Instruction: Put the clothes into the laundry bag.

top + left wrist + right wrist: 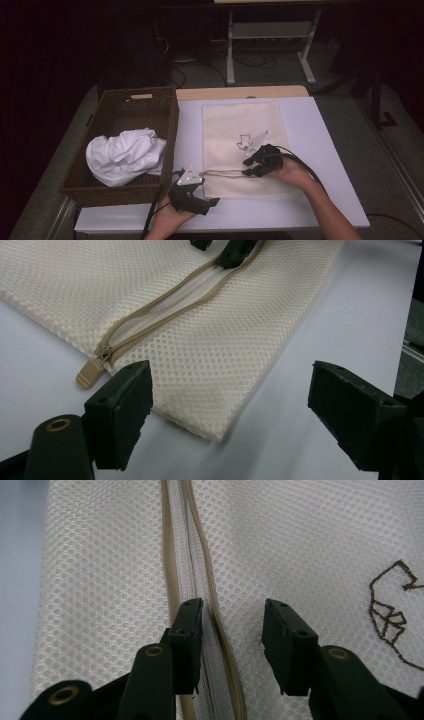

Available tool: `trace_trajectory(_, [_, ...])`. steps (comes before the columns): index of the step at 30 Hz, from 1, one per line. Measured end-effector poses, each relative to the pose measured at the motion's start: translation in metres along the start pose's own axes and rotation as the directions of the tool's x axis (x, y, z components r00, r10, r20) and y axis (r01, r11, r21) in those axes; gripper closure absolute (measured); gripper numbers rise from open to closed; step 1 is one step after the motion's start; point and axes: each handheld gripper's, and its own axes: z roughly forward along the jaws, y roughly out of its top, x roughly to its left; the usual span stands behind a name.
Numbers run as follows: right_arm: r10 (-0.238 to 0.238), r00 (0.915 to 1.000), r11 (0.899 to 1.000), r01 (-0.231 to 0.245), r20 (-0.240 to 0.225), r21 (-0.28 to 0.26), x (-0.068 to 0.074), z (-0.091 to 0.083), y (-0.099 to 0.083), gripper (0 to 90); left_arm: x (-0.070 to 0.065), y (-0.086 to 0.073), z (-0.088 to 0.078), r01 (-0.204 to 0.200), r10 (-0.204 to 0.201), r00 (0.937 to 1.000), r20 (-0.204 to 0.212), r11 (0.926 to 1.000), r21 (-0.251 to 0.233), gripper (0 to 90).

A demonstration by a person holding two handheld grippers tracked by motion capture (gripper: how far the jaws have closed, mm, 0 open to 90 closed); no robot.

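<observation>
A cream mesh bag lies flat on the white bench, its long sides running away from the person and its zipper running across the near end. The zipper is partly undone: in the left gripper view its two tan tapes stand apart with a pale gap between them and meet at the slider, whose tan pull tab hangs off the bag's corner onto the bench. The left gripper rests at the near left corner of the bag, held by the left hand at the bench's near edge; its jaws are released and stand wide apart, with that corner of the bag lying between them and touching neither pad. The right gripper comes in from the right, held by the right hand, and points at the zipper further along. Its jaws are partly closed and straddle the far tape: in the right gripper view one jaw sits in the zipper's opening and the other on the mesh beyond it, with a gap between the pads and the fabric, so they grasp nothing yet. A dark line drawing is stitched on the mesh beside that jaw. To the left of the bag, touching the bench's edge, stands a brown wicker basket with a crumpled white cloth lying in its near half.
</observation>
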Motion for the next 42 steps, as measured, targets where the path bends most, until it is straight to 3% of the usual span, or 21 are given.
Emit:
trace_trajectory(6, [0.001, 1.0000, 1.000, -0.001, -0.001, -0.003, -0.002, 0.001, 0.000, 63.0, -0.001, 0.001, 0.002, 0.007, -0.007, 1.0000, 0.006, 1.0000, -0.006, 17.6])
trace_trajectory(8, [0.020, 0.9998, 1.000, -0.020, -0.005, -0.018, -0.005, 0.000, -0.002, 70.5, -0.002, 0.001, 0.002, 0.001, -0.001, 1.0000, 0.009, 1.0000, -0.004, 17.7])
trace_trajectory(13, [0.010, 0.9996, 1.000, -0.010, 0.025, -0.002, -0.008, 0.000, 0.000, 85.8, -0.001, 0.001, 0.000, 0.002, -0.002, 1.0000, 0.008, 1.0000, -0.009, 17.8])
trace_trajectory(20, [0.056, 0.9974, 0.998, -0.056, -0.044, 0.009, -0.011, -0.007, 0.005, 87.9, -0.001, 0.002, -0.001, 0.016, -0.015, 0.9996, 0.022, 0.9997, -0.018, 19.4])
trace_trajectory(32, [0.069, 0.9952, 0.996, -0.073, -0.070, -0.053, -0.010, -0.023, 0.010, 88.1, -0.013, 0.026, -0.008, 0.004, -0.001, 0.9981, 0.062, 0.9990, -0.044, 19.2])
trace_trajectory(34, [0.074, 0.9948, 0.995, -0.078, -0.070, -0.061, -0.010, -0.025, 0.010, 88.1, -0.015, 0.035, -0.014, 0.015, -0.010, 0.9967, 0.081, 0.9985, -0.053, 18.9])
trace_trajectory(35, [0.081, 0.9945, 0.994, -0.086, -0.066, -0.073, -0.010, -0.029, 0.010, 88.2, -0.013, 0.044, -0.020, 0.043, -0.034, 0.9904, 0.134, 0.9973, -0.059, 18.8])
trace_trajectory(36, [0.082, 0.9944, 0.993, -0.087, -0.067, -0.079, -0.011, -0.031, 0.011, 88.1, -0.013, 0.044, -0.020, 0.043, -0.034, 0.9904, 0.134, 0.9973, -0.059, 17.9])
trace_trajectory(37, [0.087, 0.9941, 0.993, -0.092, -0.065, -0.081, -0.010, -0.033, 0.011, 88.2, -0.010, 0.052, -0.025, 0.060, -0.052, 0.9851, 0.164, 0.9973, -0.044, 16.9])
trace_trajectory(40, [0.092, 0.9934, 0.990, -0.099, -0.068, -0.102, -0.012, -0.040, 0.013, 88.1, -0.006, 0.060, -0.031, 0.062, -0.056, 0.9836, 0.172, 0.9976, -0.030, 16.3])
trace_trajectory(42, [0.097, 0.9926, 0.988, -0.105, -0.072, -0.114, -0.012, -0.043, 0.014, 88.1, 0.001, 0.067, -0.037, 0.071, -0.068, 0.9791, 0.192, 0.9975, -0.006, 16.2])
